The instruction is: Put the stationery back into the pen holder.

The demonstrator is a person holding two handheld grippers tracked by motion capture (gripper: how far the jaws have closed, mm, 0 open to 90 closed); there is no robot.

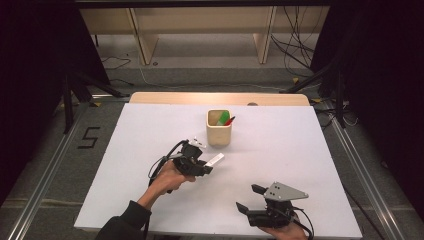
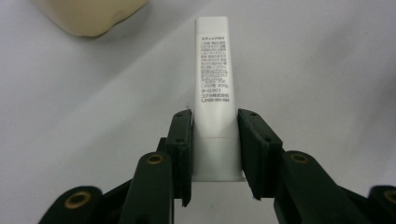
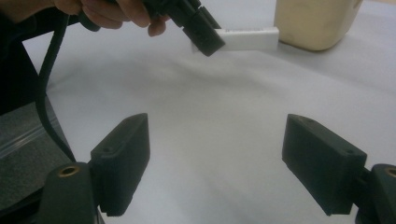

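**Left Gripper Holds the White Stick; Right Gripper Stands Open**

We see the left gripper clamped on a white stick printed with small black text. Both pads press its lower end, and the stick projects straight out beyond the jaws. In the high view we find the stick raised above the white table, just in front of the beige holder, which contains green and red items. The right gripper sits near the table's front edge, well apart from the stick, its jaws spread wide with nothing between them.
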